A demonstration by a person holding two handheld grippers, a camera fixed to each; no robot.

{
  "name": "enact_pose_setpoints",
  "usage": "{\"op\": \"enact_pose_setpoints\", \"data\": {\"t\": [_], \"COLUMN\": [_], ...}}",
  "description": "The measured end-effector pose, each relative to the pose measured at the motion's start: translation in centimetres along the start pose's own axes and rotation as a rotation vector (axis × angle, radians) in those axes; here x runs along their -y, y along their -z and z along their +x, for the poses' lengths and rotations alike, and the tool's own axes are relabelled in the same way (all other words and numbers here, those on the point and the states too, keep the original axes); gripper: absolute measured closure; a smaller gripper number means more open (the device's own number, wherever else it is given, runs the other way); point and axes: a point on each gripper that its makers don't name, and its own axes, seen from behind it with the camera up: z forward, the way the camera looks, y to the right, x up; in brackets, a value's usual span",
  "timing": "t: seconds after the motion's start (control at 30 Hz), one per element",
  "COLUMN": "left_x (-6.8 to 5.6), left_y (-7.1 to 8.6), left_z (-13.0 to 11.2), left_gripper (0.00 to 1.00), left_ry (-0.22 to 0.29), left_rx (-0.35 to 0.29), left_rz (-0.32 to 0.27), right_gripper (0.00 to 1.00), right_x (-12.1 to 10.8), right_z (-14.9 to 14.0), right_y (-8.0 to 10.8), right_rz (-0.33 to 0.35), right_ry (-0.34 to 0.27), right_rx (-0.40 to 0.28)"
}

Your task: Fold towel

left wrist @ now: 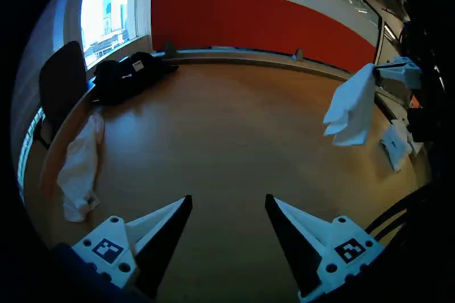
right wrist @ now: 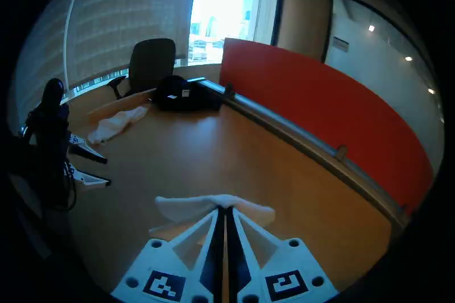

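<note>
Towel (left wrist: 351, 107) hangs bunched in the air at the right side of the left gripper view, up over the tabletop (left wrist: 227, 132), pinched at its top by your right hand-held gripper (right wrist: 225, 213). In the right gripper view those two fingers sit all but together, with white cloth spilling out either side of the tips, so the grip looks firm. Your left hand-held gripper (left wrist: 227, 200) is wide open with nothing between its fingers, low over bare wood and well apart from the towel.

This looks like the pick-up-and-spread step, with no fold made yet. To do it well, bring the open left one across to the hanging cloth and take a second corner on the same edge the right one holds. I can't tell from the bunching which corner is free, so let it dangle and find the edge first. Then draw the two apart until that edge is taut and lay the towel flat in the open middle of the tabletop. Stay clear of the crumpled white cloth (left wrist: 79, 166) near the tabletop's edge, the other white cloth (left wrist: 395, 146) beyond the towel, and the black bag (left wrist: 125, 75) by the window.
</note>
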Motion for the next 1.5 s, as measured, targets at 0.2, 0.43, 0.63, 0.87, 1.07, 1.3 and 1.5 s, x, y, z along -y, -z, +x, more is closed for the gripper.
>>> {"op": "enact_pose_setpoints", "data": {"t": [0.2,0.43,0.63,0.87,1.07,1.3,1.5], "left_x": [-0.5,-1.0,-1.4,-1.6,-1.5,-1.3,-1.3], "left_y": [-0.2,-0.3,-0.2,0.0,0.0,0.0,0.0], "left_z": [0.2,0.3,0.4,0.5,0.4,0.5,0.5], "left_gripper": [0.05,0.05,0.05,0.05,0.05,0.05,0.05], "left_ry": [-0.012,-0.029,-0.037,-0.042,-0.045,-0.045,-0.049], "left_rx": [0.002,0.005,0.009,0.011,0.015,0.018,0.019], "left_rz": [-0.008,-0.013,-0.013,-0.01,-0.003,0.004,0.008], "right_gripper": [0.92,0.93,0.93,0.93,0.93,0.93,0.93], "right_x": [-2.2,-4.7,-6.9,-9.3,-11.6,-14.4,-16.6], "right_z": [-0.6,-2.1,-3.1,-4.7,-5.9,-7.3,-8.4], "right_y": [2.0,4.4,6.3,8.4,10.1,12.0,13.5], "right_rz": [-0.031,-0.068,-0.1,-0.134,-0.167,-0.205,-0.233], "right_ry": [-0.016,-0.036,-0.07,-0.1,-0.109,-0.107,-0.109], "right_rx": [0.001,0.013,0.011,0.017,0.026,0.047,0.066]}}
